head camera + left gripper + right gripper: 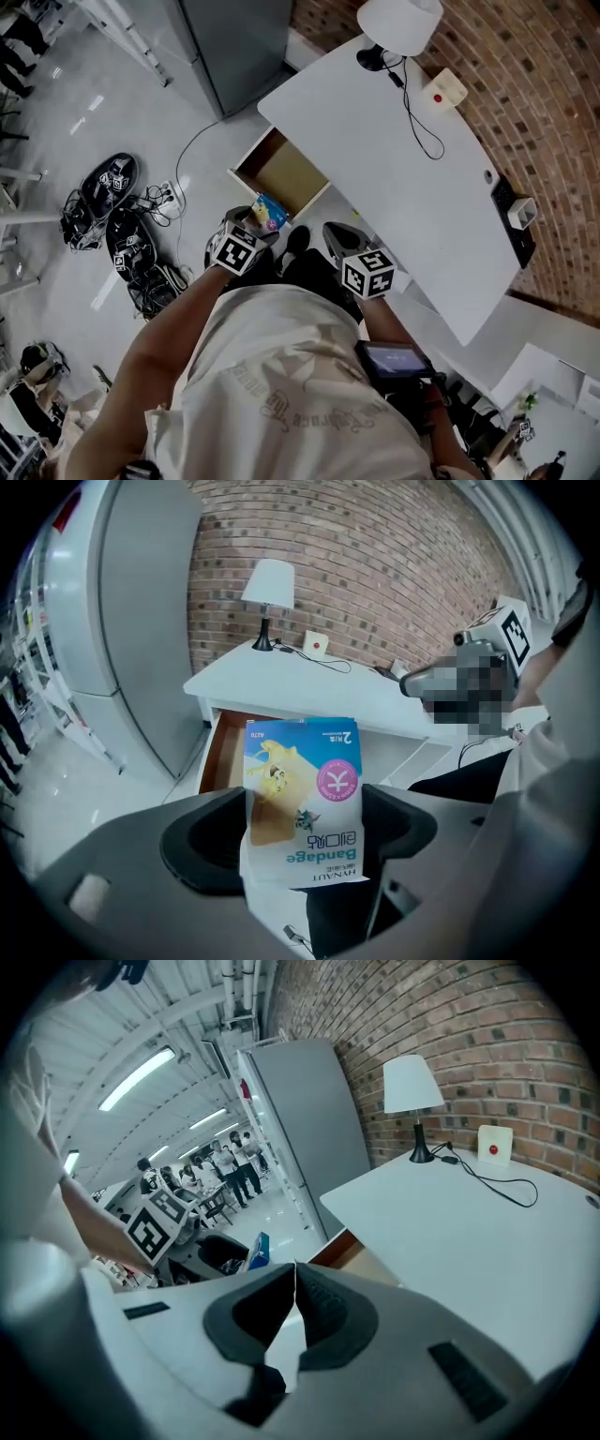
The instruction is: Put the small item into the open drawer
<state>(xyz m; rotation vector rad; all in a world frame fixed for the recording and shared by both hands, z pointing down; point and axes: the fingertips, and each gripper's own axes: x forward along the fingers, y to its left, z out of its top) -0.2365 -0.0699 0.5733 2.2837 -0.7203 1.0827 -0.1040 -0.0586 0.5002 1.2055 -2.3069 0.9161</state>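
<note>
So, left gripper (305, 829) pinches the pack (302, 794) just short of the drawer (284, 174); drop's not done yet. Right gripper (292, 1302) is pressed together, empty.

Probably a lab hall: ceiling strip lights (139, 1077), distant people (230, 1168), brick wall (469, 1016), white desk (487, 1232) with lamp (412, 1087).

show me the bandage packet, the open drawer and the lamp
bandage packet (302, 803): left gripper view, middle of its printed front
open drawer (281, 175): head view, bare wooden bottom
lamp (412, 1084): right gripper view, middle of the white shade
</note>
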